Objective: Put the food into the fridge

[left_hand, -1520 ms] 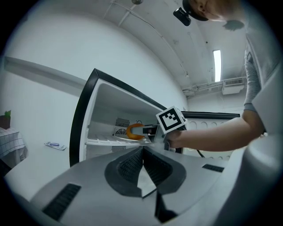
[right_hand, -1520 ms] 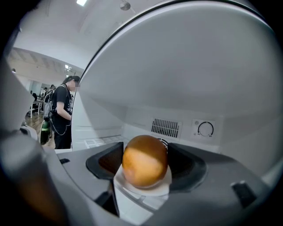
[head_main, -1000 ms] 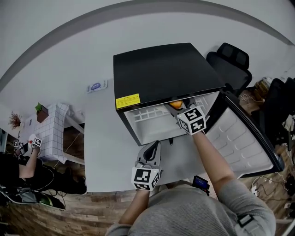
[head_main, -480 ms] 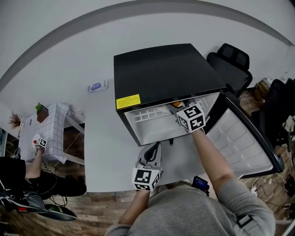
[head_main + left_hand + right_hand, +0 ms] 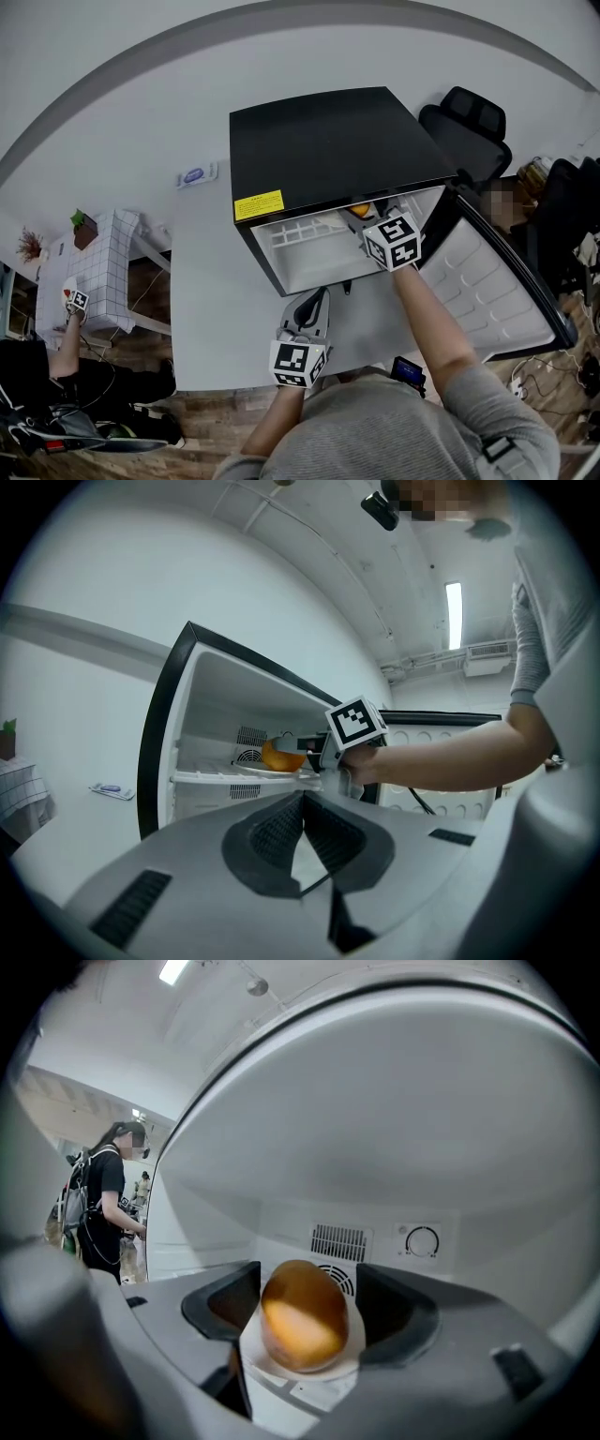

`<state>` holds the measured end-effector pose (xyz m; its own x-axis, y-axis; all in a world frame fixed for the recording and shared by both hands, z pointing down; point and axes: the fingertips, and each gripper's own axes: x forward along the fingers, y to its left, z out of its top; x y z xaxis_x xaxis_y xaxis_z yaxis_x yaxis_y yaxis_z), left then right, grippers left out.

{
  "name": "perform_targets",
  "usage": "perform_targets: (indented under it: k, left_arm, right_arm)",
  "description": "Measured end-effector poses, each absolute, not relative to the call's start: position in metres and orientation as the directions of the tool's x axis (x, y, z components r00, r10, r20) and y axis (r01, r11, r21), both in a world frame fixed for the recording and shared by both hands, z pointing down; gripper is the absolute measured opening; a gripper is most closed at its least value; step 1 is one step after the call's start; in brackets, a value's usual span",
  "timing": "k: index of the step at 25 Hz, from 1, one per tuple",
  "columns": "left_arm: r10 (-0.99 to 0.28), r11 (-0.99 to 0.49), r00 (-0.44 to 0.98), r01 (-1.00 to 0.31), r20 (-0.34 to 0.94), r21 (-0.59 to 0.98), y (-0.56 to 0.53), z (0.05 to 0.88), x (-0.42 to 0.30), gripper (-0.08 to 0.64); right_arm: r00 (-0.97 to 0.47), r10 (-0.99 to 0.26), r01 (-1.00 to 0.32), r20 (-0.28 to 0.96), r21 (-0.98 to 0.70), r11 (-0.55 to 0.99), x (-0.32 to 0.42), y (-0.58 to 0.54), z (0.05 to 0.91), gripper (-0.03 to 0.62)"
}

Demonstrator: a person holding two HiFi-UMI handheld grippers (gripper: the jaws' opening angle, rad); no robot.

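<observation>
An orange-brown round food [image 5: 303, 1316] sits on a small white plate [image 5: 319, 1372] on the upper shelf of the open black mini fridge [image 5: 328, 141]. My right gripper [image 5: 307, 1288] reaches into the fridge and stands open, its jaws on either side of the plate. In the head view the food [image 5: 359, 210] shows just beyond the right gripper [image 5: 370, 228]. My left gripper [image 5: 317, 296] rests low over the grey table [image 5: 211, 309], shut on nothing. In the left gripper view the left gripper [image 5: 302, 803] points at the fridge, the food [image 5: 280, 756] and the right gripper [image 5: 323, 754].
The fridge door [image 5: 492, 281] stands swung open to the right. A black office chair [image 5: 469, 122] is behind the fridge. A small blue-and-white item [image 5: 197, 175] lies on the table's far left. A person [image 5: 56, 352] stands by a checked side table [image 5: 108, 267].
My right gripper has shifted only slightly at the fridge mouth. The food stays on the shelf. The person at the left has moved about.
</observation>
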<state>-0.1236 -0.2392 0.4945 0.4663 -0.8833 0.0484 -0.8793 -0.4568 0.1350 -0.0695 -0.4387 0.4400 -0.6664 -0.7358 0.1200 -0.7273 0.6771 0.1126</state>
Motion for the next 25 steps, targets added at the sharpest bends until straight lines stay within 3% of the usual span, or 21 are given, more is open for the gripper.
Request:
perform_targets:
  k: [9, 25]
  left_arm:
    - [-0.872, -0.478, 0.487, -0.869, 0.047, 0.127, -0.237, 0.493, -0.114, 0.011]
    - [-0.858, -0.506, 0.513, -0.855, 0.039, 0.115, -0.227, 0.491, -0.098, 0.011]
  right_arm:
    - [-0.647, -0.76, -0.758, 0.053, 0.057, 0.649, -0.039, -0.408, 0.427, 0.304]
    - [-0.723, -0.691, -0.691, 0.018, 0.023, 0.723, -0.047, -0.311, 0.433, 0.304]
